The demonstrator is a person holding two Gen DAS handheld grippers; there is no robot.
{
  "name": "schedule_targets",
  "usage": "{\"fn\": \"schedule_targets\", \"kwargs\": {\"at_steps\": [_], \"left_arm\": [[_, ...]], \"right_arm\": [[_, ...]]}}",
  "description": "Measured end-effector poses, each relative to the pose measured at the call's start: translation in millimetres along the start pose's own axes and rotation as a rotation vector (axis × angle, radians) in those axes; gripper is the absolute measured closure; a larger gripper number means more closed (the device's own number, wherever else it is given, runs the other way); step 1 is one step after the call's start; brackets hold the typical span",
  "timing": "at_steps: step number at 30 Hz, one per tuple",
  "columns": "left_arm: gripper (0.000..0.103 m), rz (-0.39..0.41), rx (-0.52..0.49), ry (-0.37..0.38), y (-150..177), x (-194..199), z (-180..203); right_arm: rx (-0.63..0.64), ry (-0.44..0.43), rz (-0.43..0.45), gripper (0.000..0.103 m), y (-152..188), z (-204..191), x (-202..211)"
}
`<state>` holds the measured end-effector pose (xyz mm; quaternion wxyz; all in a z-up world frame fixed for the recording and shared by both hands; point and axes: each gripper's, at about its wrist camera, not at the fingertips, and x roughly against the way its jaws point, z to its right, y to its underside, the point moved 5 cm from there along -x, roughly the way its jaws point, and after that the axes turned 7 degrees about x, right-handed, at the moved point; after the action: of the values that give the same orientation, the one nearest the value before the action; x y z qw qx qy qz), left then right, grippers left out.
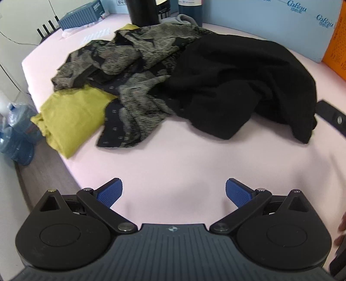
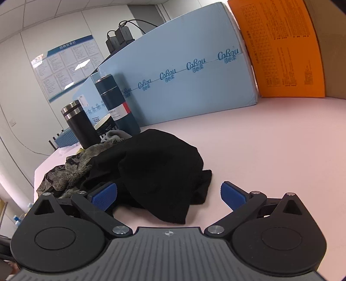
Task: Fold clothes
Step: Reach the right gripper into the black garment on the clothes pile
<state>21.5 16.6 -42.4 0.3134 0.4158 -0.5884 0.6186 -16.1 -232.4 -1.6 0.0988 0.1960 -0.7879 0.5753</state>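
Office-type room, white walls w/ a notice board [image 2: 64, 67] on the far wall. Pale pink tabletop [image 1: 194, 164] holds a heap of unfolded clothes. Big light-blue carton [image 2: 183, 86] and an orange box [image 2: 281, 49] stand along the back edge.

Clothes pile, left to right in left wrist view: olive-yellow garment [image 1: 71, 121] at the table's left edge, partly under a grey/black patterned garment [image 1: 138, 71], which overlaps a black garment [image 1: 237, 86]. All crumpled, none folded.

Behind the pile: black steel-topped tumbler [image 2: 80, 125], taller dark-blue flask [image 2: 116, 103], and a cup between them, mostly hidden. Blue device w/ antennas [image 1: 80, 18] at the far left corner. Water jugs [image 1: 17, 129] on the floor beside the table.

Left gripper [image 1: 174, 192]: jaws wide apart, nothing between, over bare tabletop in front of the pile. Right gripper [image 2: 168, 194]: jaws wide apart too, black garment's near edge lying between the blue pads [image 2: 232, 194]; contact w/ cloth can't be told.
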Motion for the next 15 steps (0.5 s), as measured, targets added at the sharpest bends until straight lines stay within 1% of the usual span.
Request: {"fn": "schedule_targets", "kwargs": {"at_steps": [4,6,9,11,12,15], "left_arm": [[0.000,-0.004,0.034,-0.017,-1,2,-21],[0.000,-0.006,0.051,-0.026,-2,3,-32],[0.000,-0.008,0.027,-0.074,5,6,-28],[0.000,-0.027,0.009,-0.095,11,4,-26],[0.000,-0.037,0.001,-0.096,14,3,-25],[0.000,-0.048,-0.008,-0.083,17,2,-24]], "right_arm": [[0.084,0.028,-0.004,0.000,1,1,-4],[0.111,0.044,-0.066,0.000,6,0,-18],[0.070,0.063,-0.193,0.000,11,3,-60],[0.048,0.058,-0.206,0.000,11,6,-76],[0.038,0.045,-0.188,0.000,10,8,-82],[0.005,0.045,-0.153,0.000,6,8,-83]]}}
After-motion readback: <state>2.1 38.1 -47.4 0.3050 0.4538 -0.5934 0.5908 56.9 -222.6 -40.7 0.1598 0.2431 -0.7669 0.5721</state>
